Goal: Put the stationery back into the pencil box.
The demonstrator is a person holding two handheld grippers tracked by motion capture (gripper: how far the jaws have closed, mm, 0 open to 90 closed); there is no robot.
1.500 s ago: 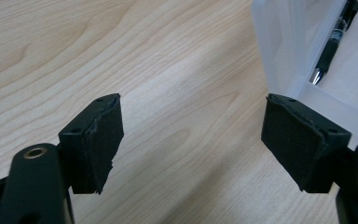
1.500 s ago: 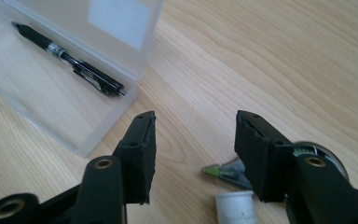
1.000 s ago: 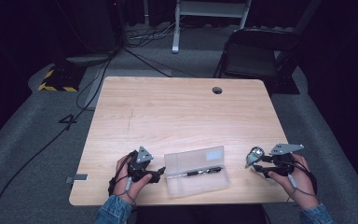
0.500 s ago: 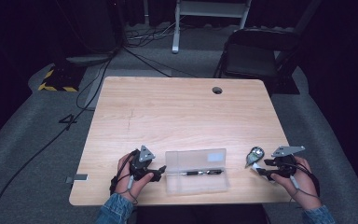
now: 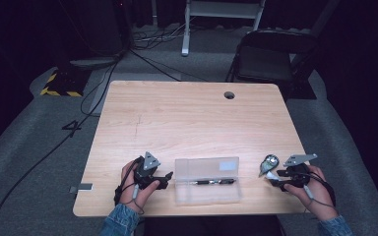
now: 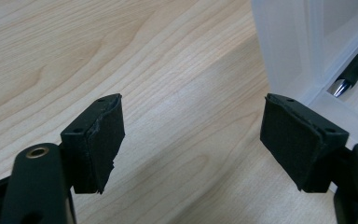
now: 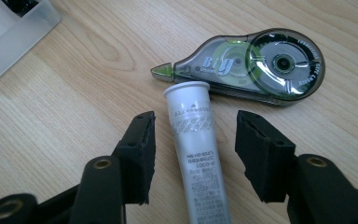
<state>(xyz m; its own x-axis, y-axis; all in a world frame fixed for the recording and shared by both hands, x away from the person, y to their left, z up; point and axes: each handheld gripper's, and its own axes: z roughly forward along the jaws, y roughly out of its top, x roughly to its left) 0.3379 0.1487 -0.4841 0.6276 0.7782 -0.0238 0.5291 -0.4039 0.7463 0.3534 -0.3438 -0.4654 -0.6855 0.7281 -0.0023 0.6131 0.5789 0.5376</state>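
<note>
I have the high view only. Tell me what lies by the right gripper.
Observer: A white tube lies between the right gripper's jaws; the pads stand clear of it, having just closed a little.
Operator: Name the grey thing beyond it.
Observer: A correction tape dispenser, its green tip beside the tube's cap.
Operator: Report the left gripper.
Observer: The left gripper is open over bare wood, beside the clear case with a pen inside.

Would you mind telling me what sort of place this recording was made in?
Probably a dark studio or lab set up for recording, not an office: a lone wooden table stands lit on grey carpet, with cables trailing across the floor and a folding chair behind it.
</note>
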